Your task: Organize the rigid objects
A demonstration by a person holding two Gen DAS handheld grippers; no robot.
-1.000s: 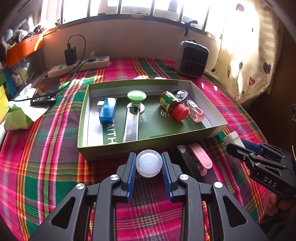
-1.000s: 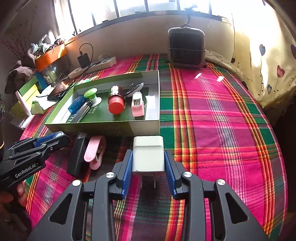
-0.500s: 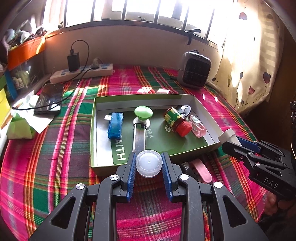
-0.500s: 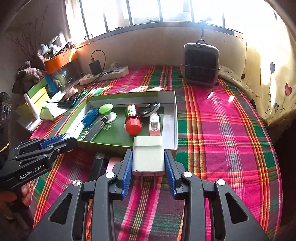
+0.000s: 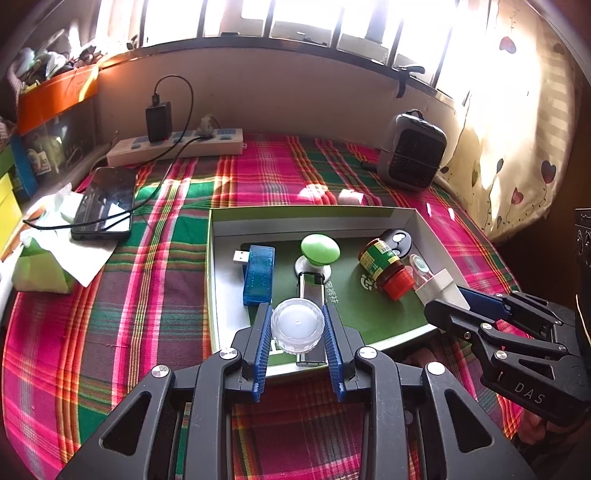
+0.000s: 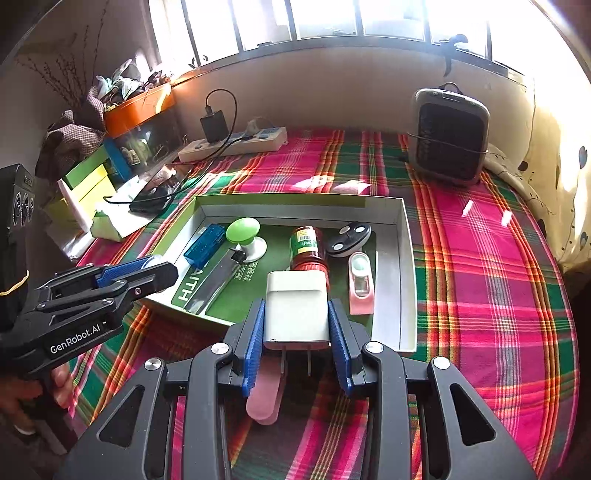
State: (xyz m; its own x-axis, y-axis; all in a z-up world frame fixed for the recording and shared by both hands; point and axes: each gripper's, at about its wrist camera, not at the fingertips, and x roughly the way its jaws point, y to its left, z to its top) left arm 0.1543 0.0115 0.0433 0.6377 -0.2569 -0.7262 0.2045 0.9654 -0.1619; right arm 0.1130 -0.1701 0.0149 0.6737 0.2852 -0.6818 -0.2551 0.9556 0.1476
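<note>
Both loads hang over the near wall of the green tray: left gripper clamps the round translucent cap over its near-left floor; right gripper clamps the smooth white boxy charger, prongs toward the camera, near-right; equally close

Domestic room, lived-in. Surface spread with a pink-and-green plaid cloth beneath a barred window; heart-print curtain to one side. Also present: small space heater, power strip with charger plugged in, phone, cluttered orange bin on the sill.
</note>
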